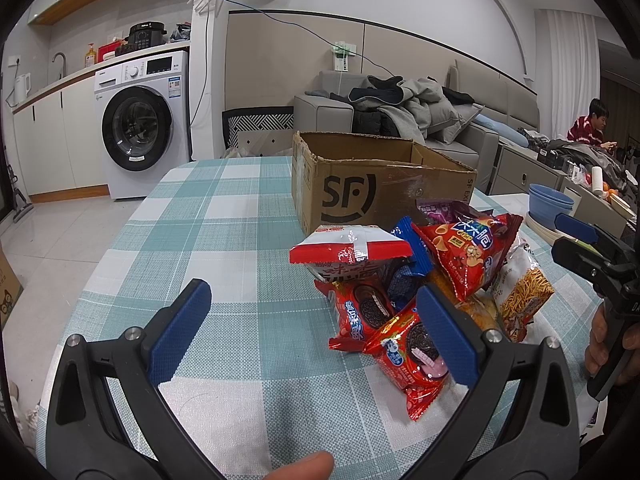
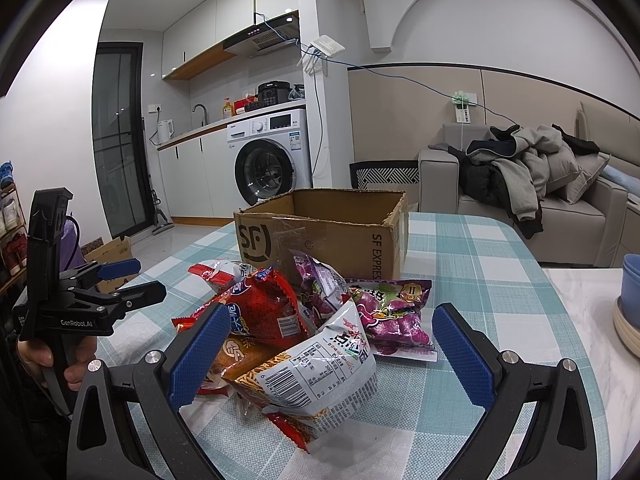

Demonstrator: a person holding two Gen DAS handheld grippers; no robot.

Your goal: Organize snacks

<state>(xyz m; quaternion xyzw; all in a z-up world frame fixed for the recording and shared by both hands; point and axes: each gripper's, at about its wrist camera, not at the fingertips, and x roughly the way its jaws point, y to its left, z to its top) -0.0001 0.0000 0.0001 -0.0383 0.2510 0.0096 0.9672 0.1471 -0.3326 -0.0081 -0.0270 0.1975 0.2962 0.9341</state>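
We see the snack packets (image 1: 424,280) heaped together on the checked tablecloth (image 1: 224,240), just in front of an open cardboard box (image 1: 360,184) printed with SF, which stands upright on the same cloth. In the heap we make out two red cookie packs (image 1: 384,328) lying nearest the left gripper, a red-and-white bag (image 1: 352,248) on top, a red chip bag (image 1: 468,252) leaning beside it, and a white noodle-snack bag (image 2: 320,372) at the right side; from the right wrist view a purple bag (image 2: 392,316) lies flat just beside the box. Our left gripper (image 1: 316,328) hangs above the cloth with its blue pads spread wide, holding nothing; one pad overlaps the near cookie pack in the picture, though we cannot tell whether it touches. Our right gripper (image 2: 324,348) is likewise spread wide and empty, its pads flanking the noodle-snack bag. Beyond the table stand a washing machine (image 1: 140,128) and a sofa (image 1: 400,120) piled with clothes; blue bowls (image 1: 550,204) sit stacked at the table's right edge.
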